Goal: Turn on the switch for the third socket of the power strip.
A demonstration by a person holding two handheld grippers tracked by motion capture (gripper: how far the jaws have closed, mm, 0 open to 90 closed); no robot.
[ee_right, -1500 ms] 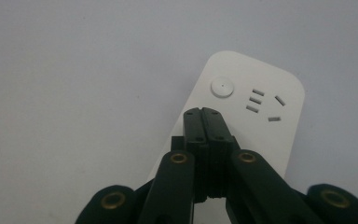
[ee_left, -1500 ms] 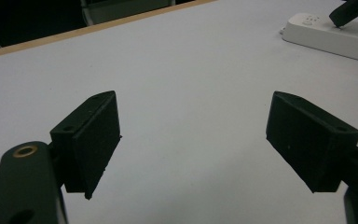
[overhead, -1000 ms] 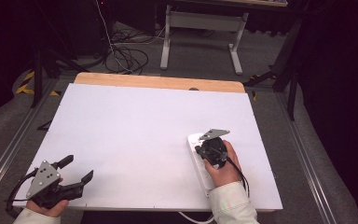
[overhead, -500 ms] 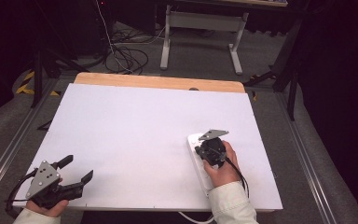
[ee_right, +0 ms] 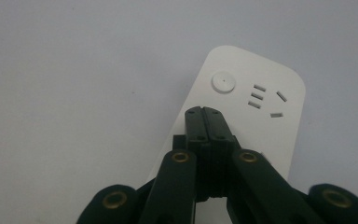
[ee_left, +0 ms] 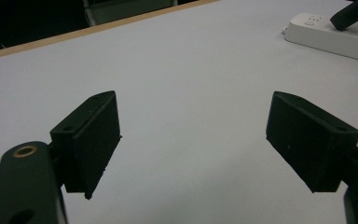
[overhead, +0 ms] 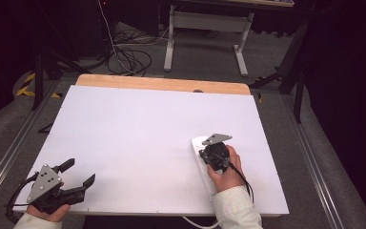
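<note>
Two tools are in my hands over the white surface (overhead: 138, 143). High view: the surface has a bare wooden strip (overhead: 162, 84) along its far edge, and grey floor (overhead: 9, 138) runs along both sides. Most of the white area lies bare between my hands, leaving wide room to move across the middle and toward the far edge. My left tool (overhead: 78, 175) sits at the near left corner, close to the near edge, with its jaws spread wide and nothing between them. My right tool (overhead: 205, 153) sits near the right side, over the white power strip (overhead: 199, 143), which lies lengthwise toward me, its far end rounded; its white cord (overhead: 195, 223) leaves over the near edge.

Left gripper view: both black jaws stand far apart above bare white surface, gripping nothing. The power strip (ee_left: 326, 35) lies well apart at the upper right, with my right tool's tip (ee_left: 349, 14) on it.

Right gripper view: my right tool (ee_right: 203, 112) has its jaws pressed fully together with nothing between them. The closed tip rests over the strip's top face, just short of the round button (ee_right: 223, 82) and beside the socket slots (ee_right: 266, 99). Bare surface surrounds the strip's far end.
</note>
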